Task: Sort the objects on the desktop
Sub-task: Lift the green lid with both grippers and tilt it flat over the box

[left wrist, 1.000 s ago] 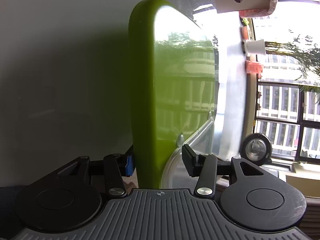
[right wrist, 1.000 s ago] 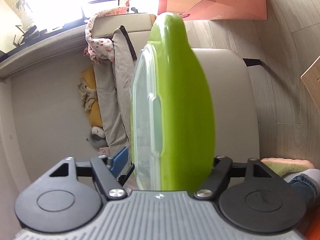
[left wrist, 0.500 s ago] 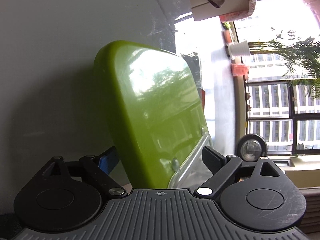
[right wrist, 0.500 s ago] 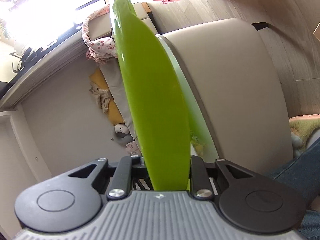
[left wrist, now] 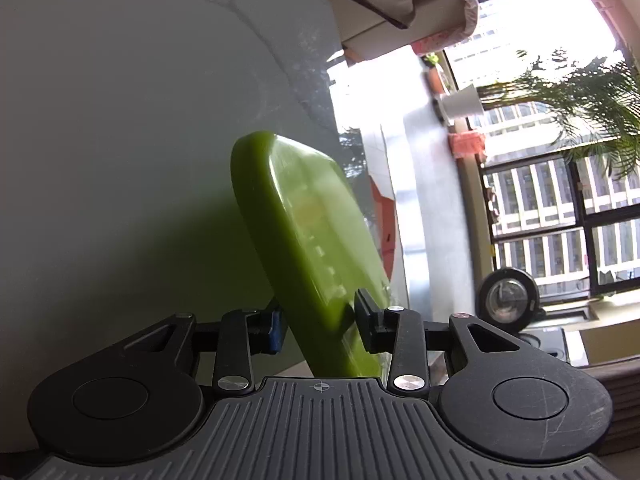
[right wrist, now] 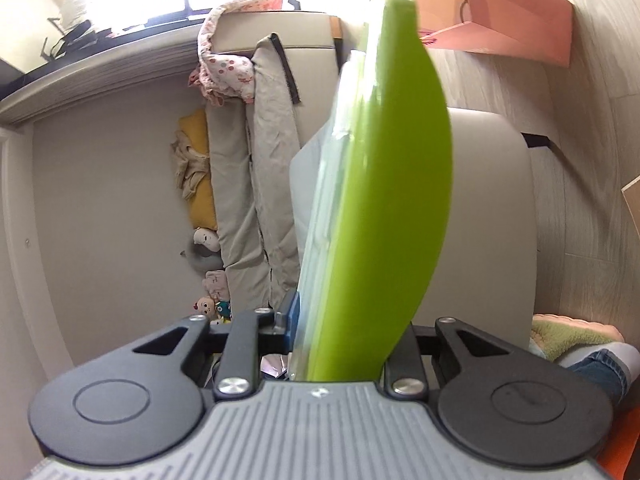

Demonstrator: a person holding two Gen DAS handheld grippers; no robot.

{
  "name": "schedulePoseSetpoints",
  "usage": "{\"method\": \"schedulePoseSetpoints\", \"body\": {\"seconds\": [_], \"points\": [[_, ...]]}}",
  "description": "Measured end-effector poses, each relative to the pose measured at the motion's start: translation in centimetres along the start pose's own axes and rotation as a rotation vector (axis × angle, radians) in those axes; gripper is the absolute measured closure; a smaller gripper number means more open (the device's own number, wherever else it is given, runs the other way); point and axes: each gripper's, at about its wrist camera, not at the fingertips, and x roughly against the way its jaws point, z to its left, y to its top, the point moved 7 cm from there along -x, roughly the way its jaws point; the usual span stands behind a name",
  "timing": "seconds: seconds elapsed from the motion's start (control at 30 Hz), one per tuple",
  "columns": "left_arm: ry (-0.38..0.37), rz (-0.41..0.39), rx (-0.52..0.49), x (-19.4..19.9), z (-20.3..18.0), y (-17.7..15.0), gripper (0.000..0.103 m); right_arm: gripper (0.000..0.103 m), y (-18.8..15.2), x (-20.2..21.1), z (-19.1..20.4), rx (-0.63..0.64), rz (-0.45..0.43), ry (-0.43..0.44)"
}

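green case (left wrist: 304,240), glossy and flat with rounded corners, sits between the fingers of both tools at once. seen from the left tool (left wrist: 318,326), it rises from between the pads and leans up and to the left, its broad shiny face turned right toward the window; the blue-lined left pad (left wrist: 276,330) and the black right pad (left wrist: 366,320) both press on its lower end, so this tool is pinching the case, its jaws having just been closing onto it. behind the case and to the left lies the pale bench (left wrist: 120,120); far off to the right stand a leafy plant (left wrist: 580,112) and a white cup (left wrist: 464,100) by the window. seen from the right tool (right wrist: 344,336), the green case (right wrist: 384,200) stands nearly edge-on straight ahead of the fingers, leaning slightly right, with a clear plastic layer (right wrist: 320,216) against its left side. the blue left pad (right wrist: 292,318) bears on that clear layer and the right finger is pressed to the green side, so the right tool also pinches the case, its jaws having eased open a little while keeping hold. beyond it, to the left, a padded chair (right wrist: 256,160) with draped cloth; to the upper right, a pink paper bag (right wrist: 500,8) on the wooden floor (right wrist: 592,160).
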Motion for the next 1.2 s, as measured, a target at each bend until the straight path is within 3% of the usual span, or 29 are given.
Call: {"method": "schedulePoseSetpoints", "body": {"seconds": [0.2,0.47,0.6,0.8,1.0,1.1,1.2], "points": [[-0.078,-0.078,-0.1,4.5,-3.5,0.5,0.07,0.074,-0.3,1.2,6.8,0.141,0.001,0.078],[-0.146,-0.173,-0.106,11.7,-4.3,1.9,0.07,0.072,-3.5,-0.1,14.2,0.308,0.055,0.123],[-0.167,-0.282,-0.135,18.8,-3.7,3.4,0.067,0.072,-6.7,-2.5,18.7,0.404,0.127,0.166],[-0.119,-0.504,-0.135,32.5,1.2,4.4,0.058,0.072,-14.3,-9.4,24.8,0.557,0.364,0.289],[0.053,-0.715,-0.059,43.7,10.7,0.7,0.05,0.072,-25.1,-17.8,26.0,0.621,0.669,0.36],[0.069,-0.754,0.066,46.1,15.6,-1.5,0.049,0.072,-29.6,-20.5,24.5,0.616,0.785,0.333],[0.056,-0.754,0.124,46.6,18.3,-3.3,0.048,0.07,-32.5,-21.7,22.2,0.599,0.861,0.288]]}}
